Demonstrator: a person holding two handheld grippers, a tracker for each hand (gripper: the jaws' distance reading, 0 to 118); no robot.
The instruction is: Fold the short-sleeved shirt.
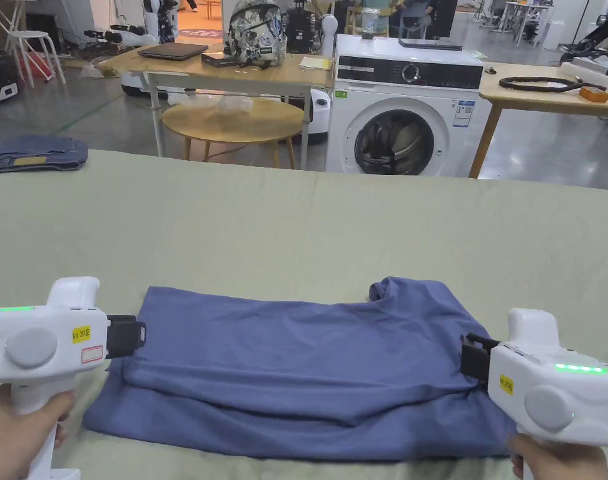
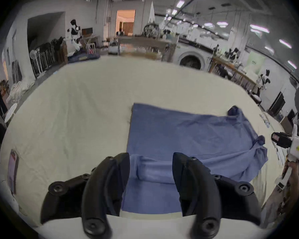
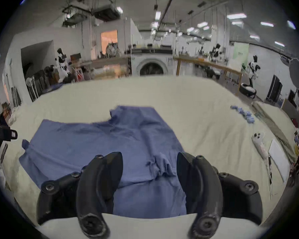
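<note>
On the near half of a pale green cloth-covered desk [image 1: 309, 219], in the head view, a blue short-sleeved shirt [image 1: 303, 369] lies spread sideways, its far half folded over the near half so that a strip of the lower layer shows along the near edge, and a rumpled sleeve stands up at its far right. The left gripper [image 1: 129, 336], held in a hand [image 1: 18, 425], points at the shirt's left edge, and the right gripper [image 1: 473, 359], held in the other hand [image 1: 556, 459], points at its right edge; from here I cannot tell how far apart the jaws of either stand. Beyond the desk stand a washing machine [image 1: 404, 106], a round wooden table [image 1: 234, 122] and a long bench with a backpack [image 1: 256, 32]; folded jeans [image 1: 34, 153] lie at the desk's far left corner. In the left gripper view, the left gripper [image 2: 150, 158] has its jaws wide apart, with the shirt [image 2: 188, 135] showing between them and a rolled fold of cloth near the tips; the right gripper [image 2: 276, 139] shows at the far right edge of the shirt. In the right gripper view, the right gripper [image 3: 149, 157] likewise has its jaws spread wide over the shirt [image 3: 93, 142], a small bunched pucker of cloth lying just inside the right-hand jaw, gripped by neither.
</note>
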